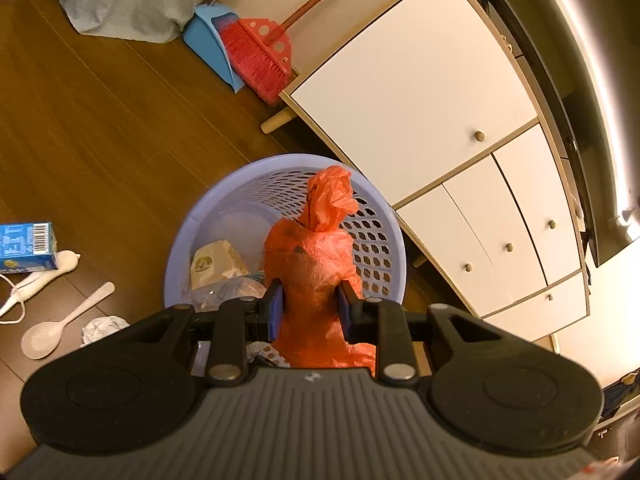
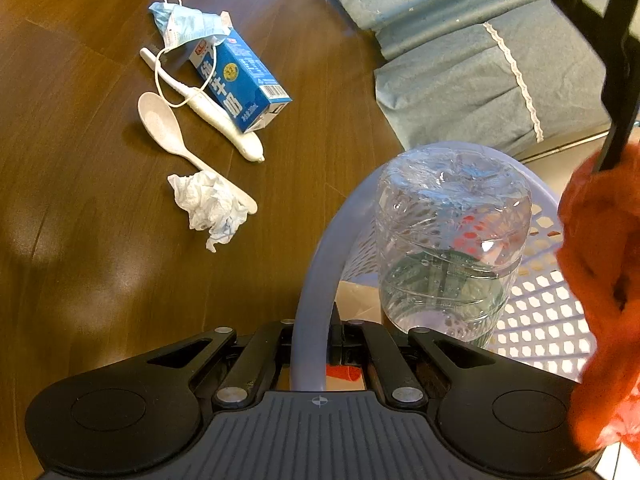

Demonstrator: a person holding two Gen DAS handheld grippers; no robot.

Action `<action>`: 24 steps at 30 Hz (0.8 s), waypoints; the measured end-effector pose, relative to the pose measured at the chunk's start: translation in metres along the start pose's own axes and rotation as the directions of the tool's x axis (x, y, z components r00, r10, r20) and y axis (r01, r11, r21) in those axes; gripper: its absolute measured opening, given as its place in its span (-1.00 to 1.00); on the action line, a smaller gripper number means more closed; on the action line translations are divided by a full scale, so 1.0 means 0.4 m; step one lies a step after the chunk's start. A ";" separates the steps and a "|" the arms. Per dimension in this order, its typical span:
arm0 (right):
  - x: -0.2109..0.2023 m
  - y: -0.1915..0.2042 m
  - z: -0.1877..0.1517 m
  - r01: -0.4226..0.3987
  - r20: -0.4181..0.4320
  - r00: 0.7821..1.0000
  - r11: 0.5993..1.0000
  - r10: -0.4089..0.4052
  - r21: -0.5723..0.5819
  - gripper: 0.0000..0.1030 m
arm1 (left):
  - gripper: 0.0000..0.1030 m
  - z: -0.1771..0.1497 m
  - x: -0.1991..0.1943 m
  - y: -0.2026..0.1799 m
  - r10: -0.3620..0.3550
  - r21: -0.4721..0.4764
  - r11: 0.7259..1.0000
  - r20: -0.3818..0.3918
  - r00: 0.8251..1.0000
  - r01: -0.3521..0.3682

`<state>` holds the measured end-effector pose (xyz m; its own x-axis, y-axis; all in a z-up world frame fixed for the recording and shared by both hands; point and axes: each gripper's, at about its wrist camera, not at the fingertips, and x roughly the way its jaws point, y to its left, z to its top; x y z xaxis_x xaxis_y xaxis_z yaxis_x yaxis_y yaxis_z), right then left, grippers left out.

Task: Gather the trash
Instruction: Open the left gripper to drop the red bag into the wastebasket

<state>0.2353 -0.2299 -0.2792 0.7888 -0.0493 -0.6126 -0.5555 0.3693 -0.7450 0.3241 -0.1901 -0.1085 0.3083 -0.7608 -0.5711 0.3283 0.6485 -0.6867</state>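
clear bottle [image 2: 452, 240] only right-side

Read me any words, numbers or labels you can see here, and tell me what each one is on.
Blue carton: large white Chinese characters down its side, ending "奶"; the rest I cannot read surely.
Carton, red logo near its top: too small.
Carton, barcode and fine print: digits too small.
Face mask: printed strip, blurred.
Nothing else bears text.

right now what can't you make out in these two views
- Left wrist view: the lower end of the orange plastic bag, behind the left gripper.
- Same view: the bottom of the lilac perforated plastic basket, under the trash.
- Same view: the blue milk carton, cut by the left edge.
- Right wrist view: the mouth of the upside-down clear plastic bottle, behind the right gripper.
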 end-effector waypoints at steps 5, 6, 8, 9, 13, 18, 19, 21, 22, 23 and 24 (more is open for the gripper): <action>-0.002 0.000 -0.002 -0.001 0.000 1.000 1.000 0.001 0.001 -1.00 | -0.45 0.024 0.055 -0.003 0.010 0.020 1.000 0.030 1.000 -0.010; -0.002 0.000 -0.002 0.000 0.001 1.000 1.000 0.000 0.001 -1.00 | -0.45 0.028 0.055 -0.003 0.009 0.030 0.999 0.039 0.999 -0.011; 0.004 -0.010 -0.002 -0.001 0.003 1.000 1.000 0.001 0.002 -1.00 | -0.43 0.035 0.046 -0.001 0.012 0.041 0.999 0.046 0.999 -0.013; 0.006 -0.011 0.000 0.000 0.004 1.000 1.000 0.000 0.003 -1.00 | -0.43 0.036 0.042 0.001 0.016 0.045 0.999 0.049 0.999 -0.018; 0.014 -0.026 -0.001 0.001 0.003 1.000 1.000 -0.001 0.007 -1.00 | -0.43 0.038 0.028 0.023 0.034 0.028 0.999 0.056 0.998 -0.036; 0.017 -0.030 -0.001 0.003 0.003 1.000 1.000 -0.003 0.008 -1.00 | -0.43 0.035 0.015 0.043 0.060 0.039 0.997 0.057 0.997 -0.063; 0.017 -0.031 -0.001 0.002 0.004 1.000 1.000 -0.002 0.008 -1.00 | -0.43 0.036 0.013 0.048 0.063 0.039 0.997 0.056 0.996 -0.065; 0.017 -0.029 -0.002 0.001 0.004 1.000 1.000 -0.001 0.004 -1.00 | -0.43 0.037 0.006 0.059 0.080 0.039 0.996 0.061 0.995 -0.082; 0.017 -0.029 -0.002 0.001 0.004 1.000 1.000 -0.001 0.003 -1.00 | -0.42 0.037 0.002 0.065 0.085 0.040 0.995 0.064 0.994 -0.088; 0.016 -0.030 -0.002 0.000 0.004 1.000 1.000 0.000 0.003 -1.00 | -0.42 0.038 -0.001 0.073 0.090 0.038 0.995 0.066 0.994 -0.093; 0.016 -0.030 -0.002 0.000 0.004 1.000 1.000 0.000 0.002 -1.00 | -0.41 0.038 -0.005 0.080 0.098 0.037 0.994 0.068 0.993 -0.100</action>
<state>0.2467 -0.2355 -0.2746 0.7896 -0.0458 -0.6119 -0.5552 0.3713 -0.7442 0.3476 -0.1673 -0.1225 0.3988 -0.6904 -0.6036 0.3287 0.7221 -0.6087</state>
